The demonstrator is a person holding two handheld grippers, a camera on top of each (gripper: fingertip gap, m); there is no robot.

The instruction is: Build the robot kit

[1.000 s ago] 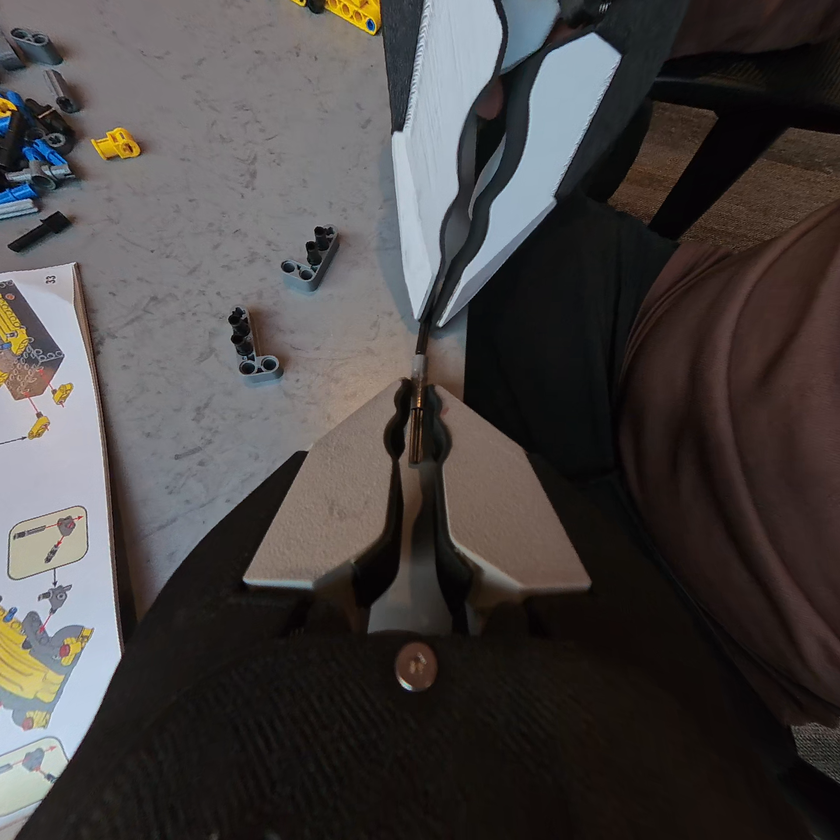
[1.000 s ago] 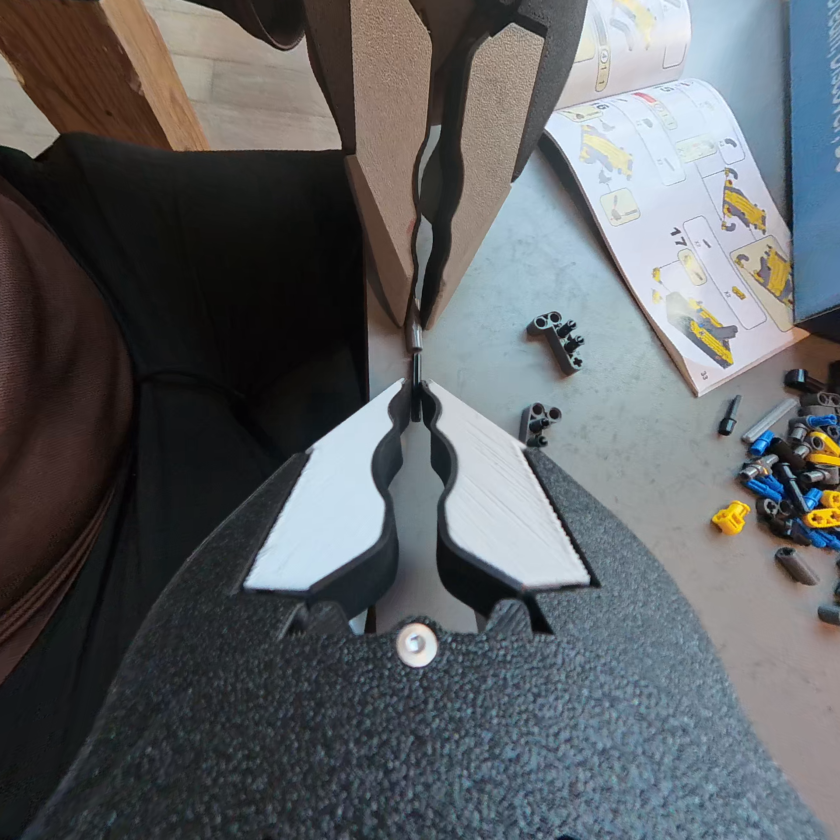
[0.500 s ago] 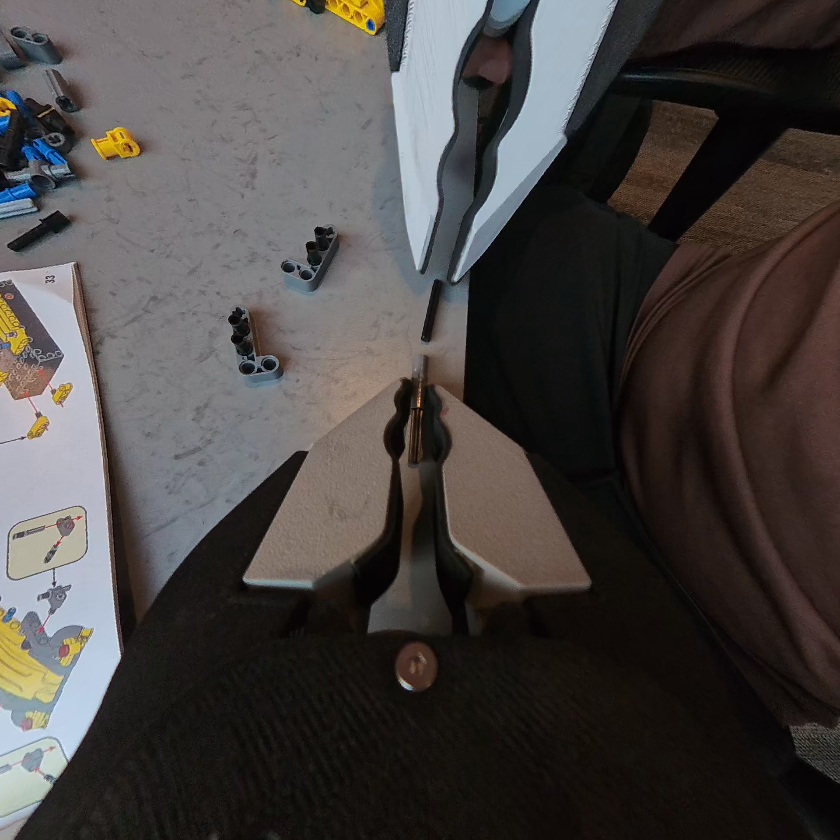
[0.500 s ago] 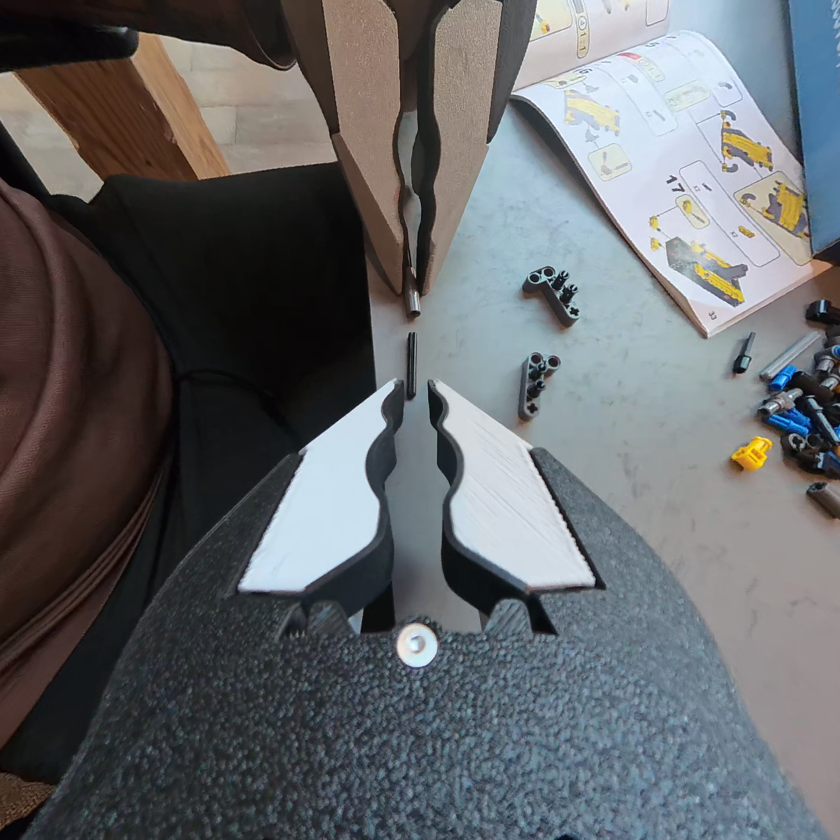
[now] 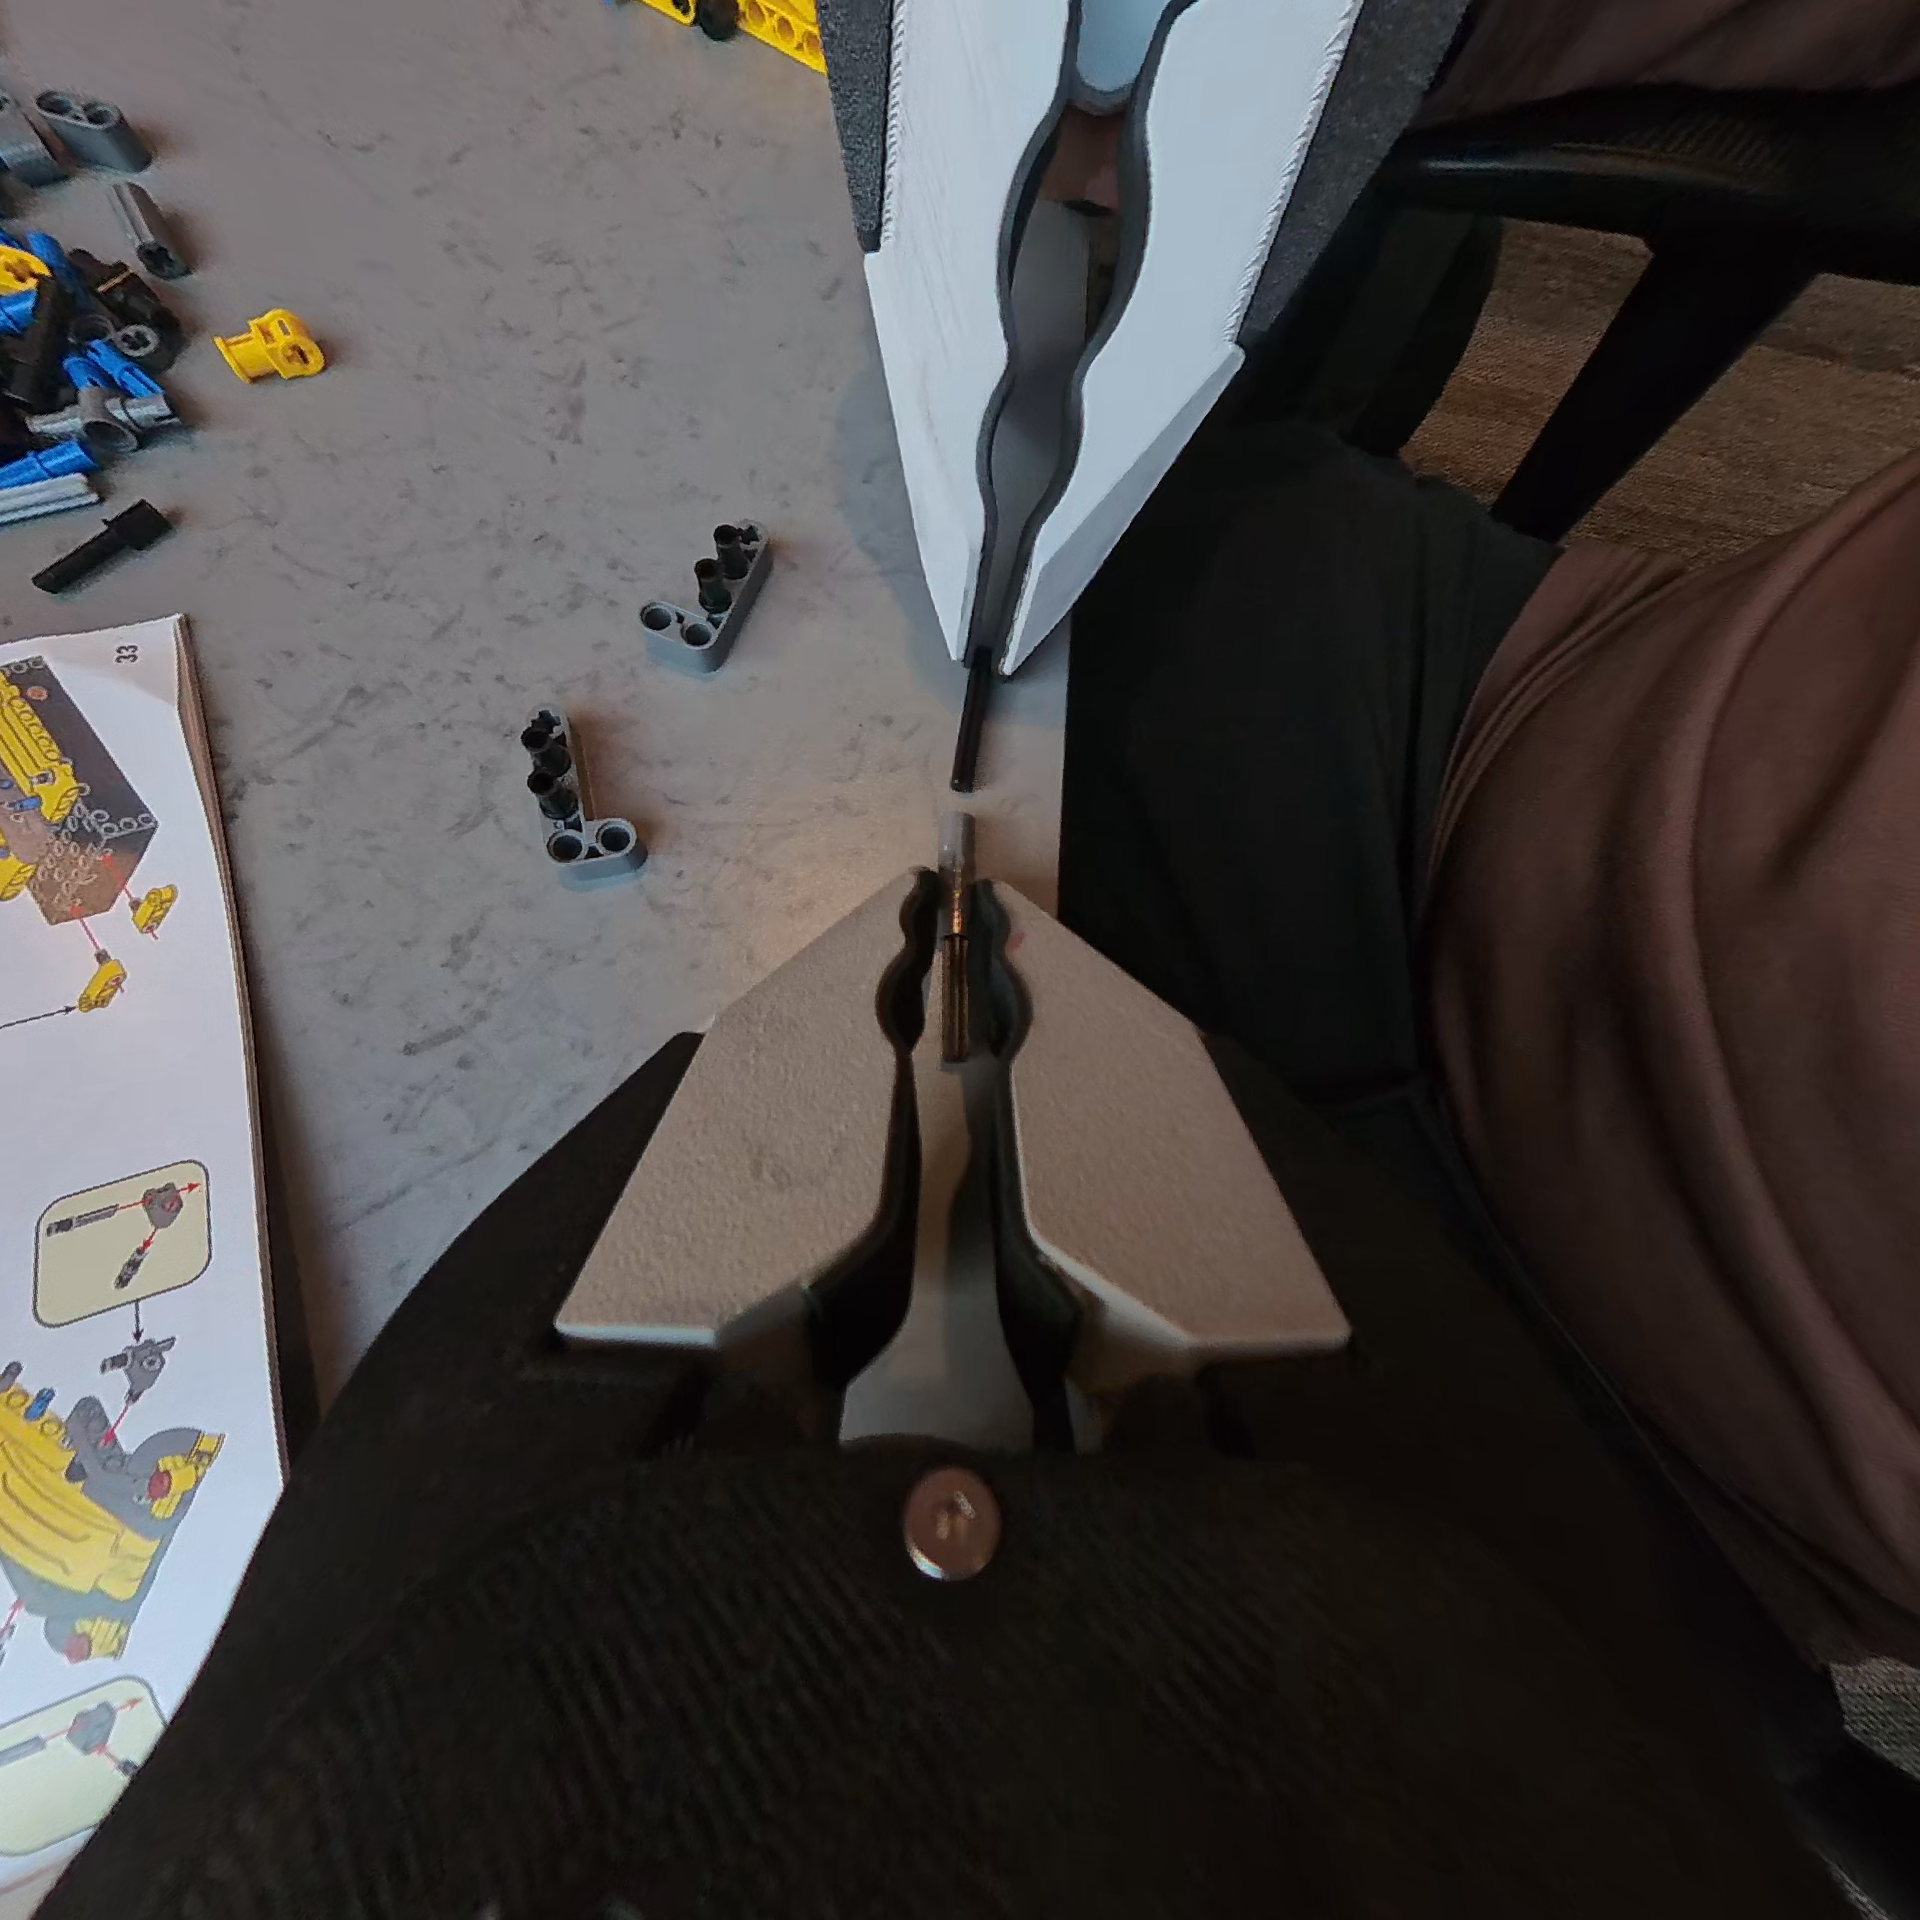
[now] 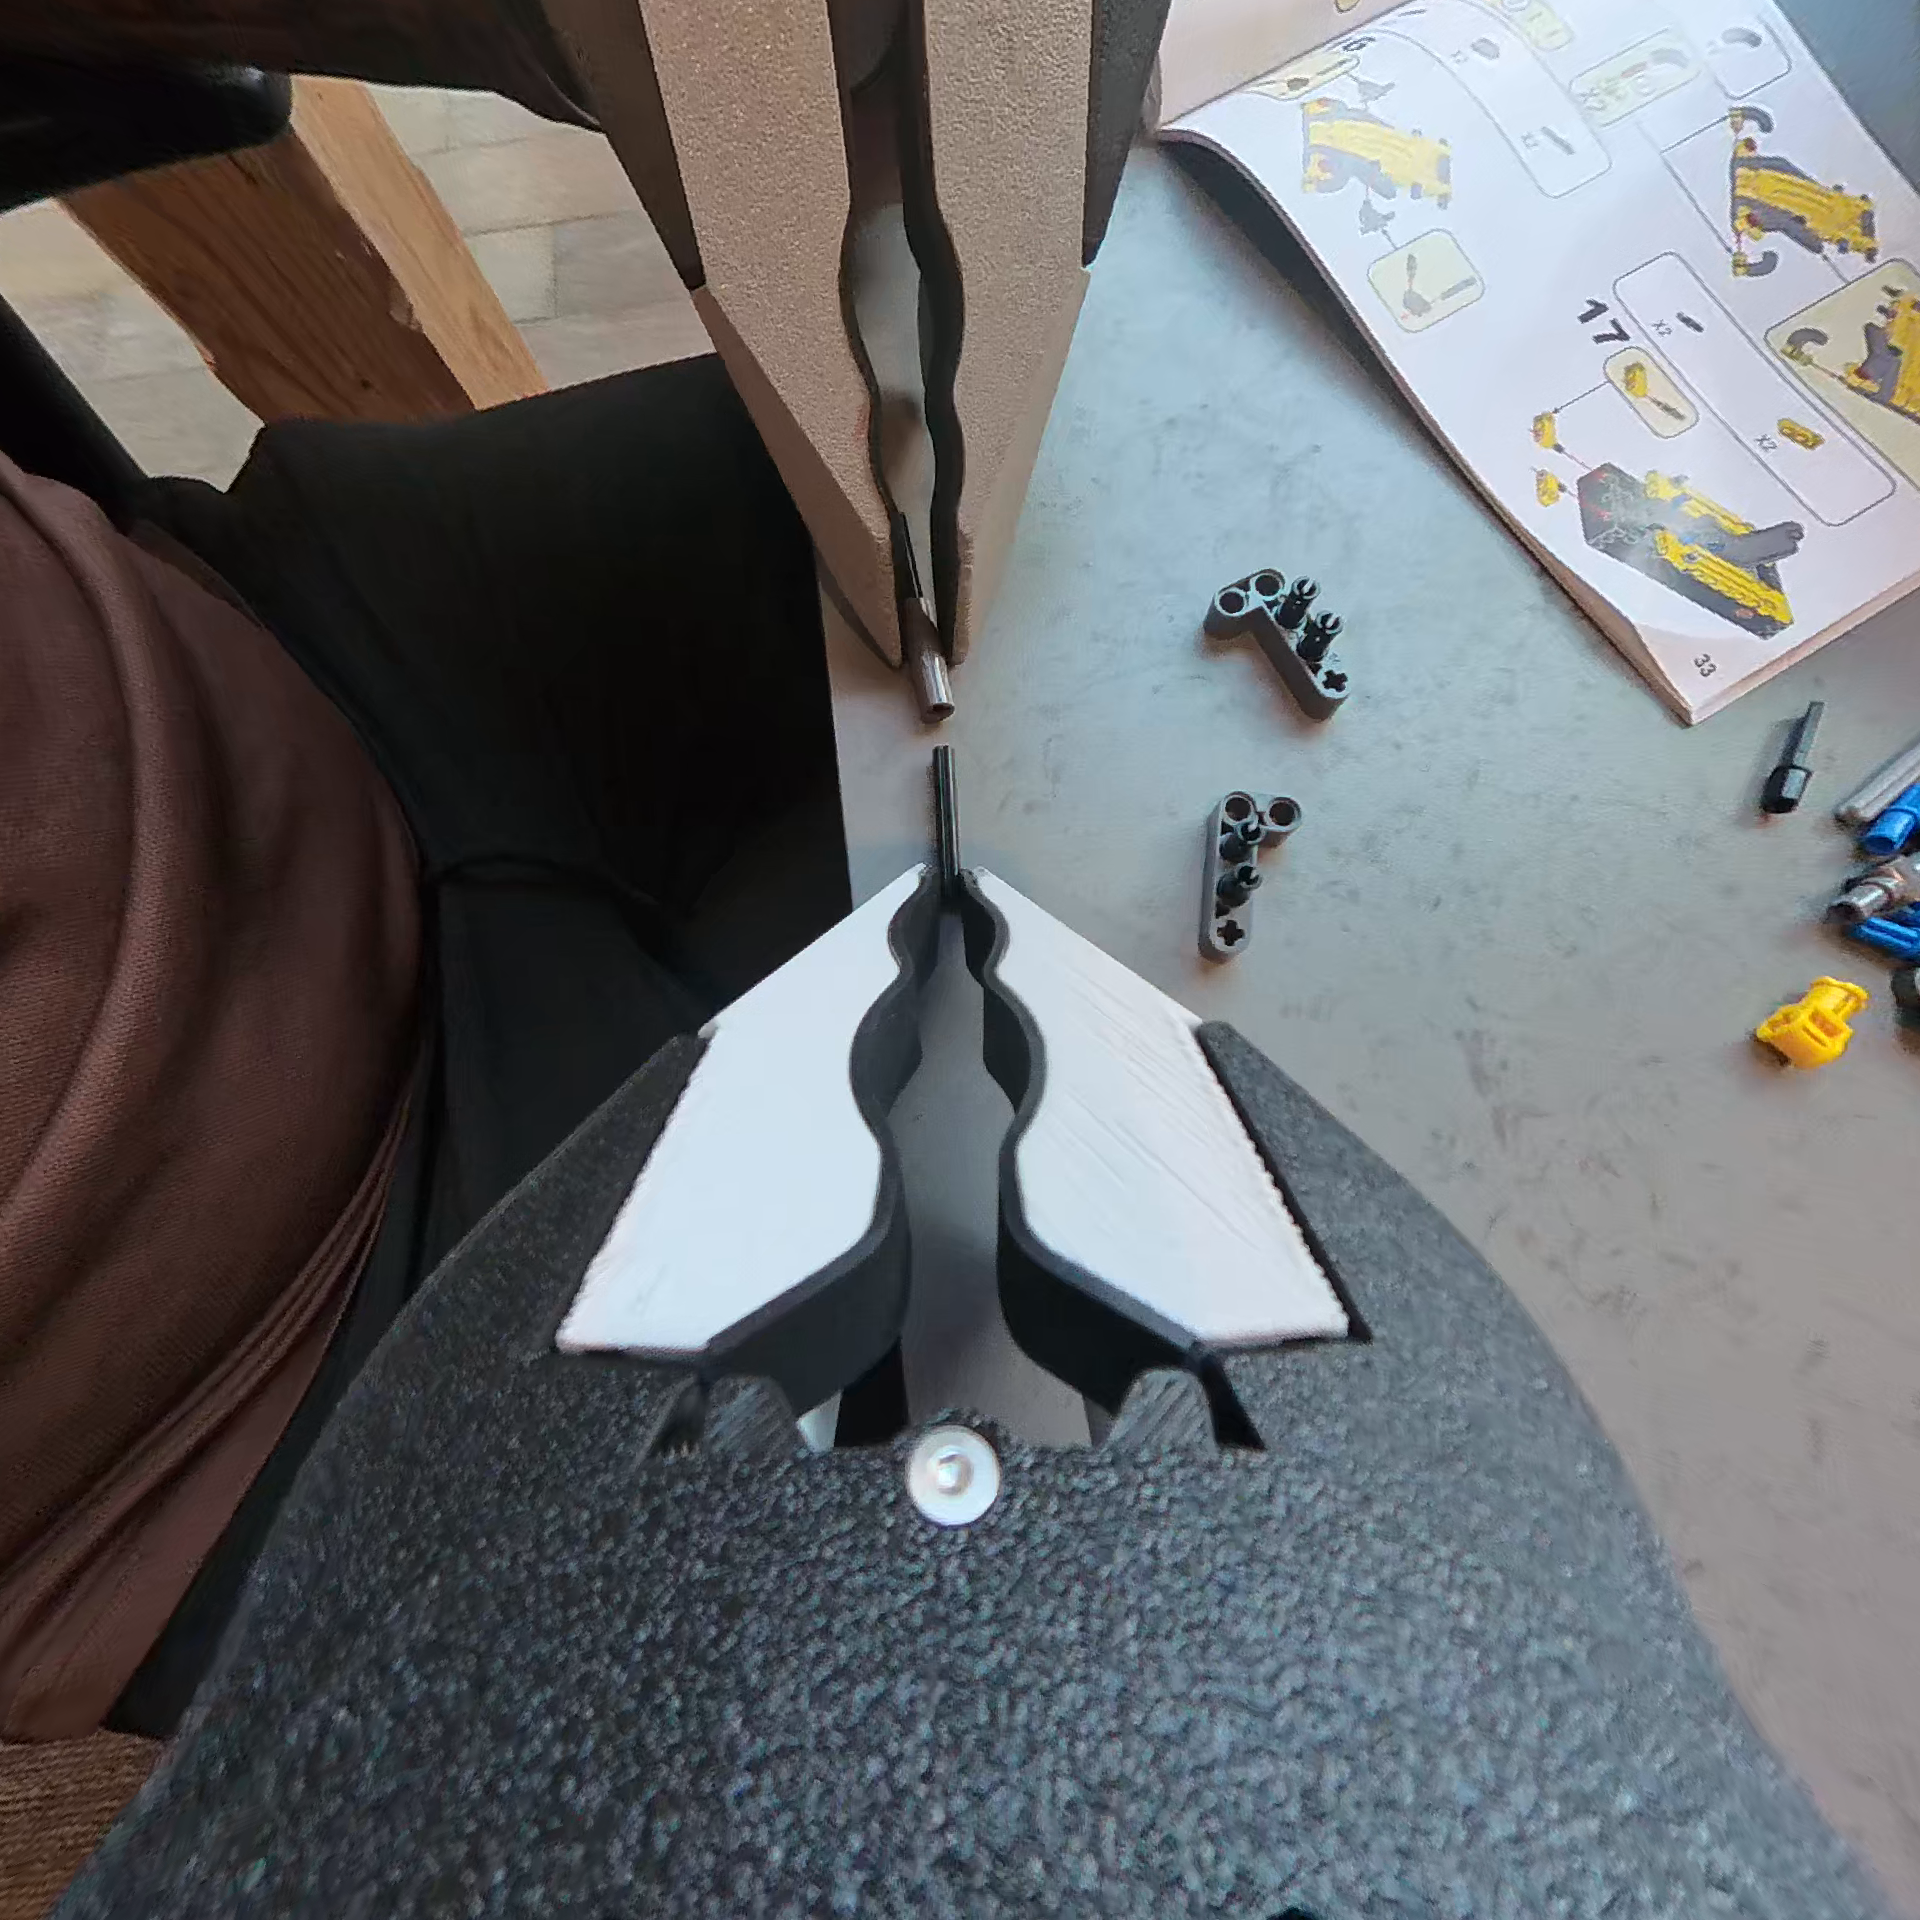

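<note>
The left tongs (image 5: pixel 954 883) are clamped on a grey sleeve (image 5: pixel 955 862), the right tongs (image 6: pixel 945 878) on a thin black axle (image 6: pixel 943 805); tips facing, just apart; both should be kept coaxial above the counter (image 5: pixel 520 312)

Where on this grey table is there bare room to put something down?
Bare table lies between the loose parts pile and the right hand-held gripper. It is crowded around the two grey L-beams and instruction booklet.
</note>
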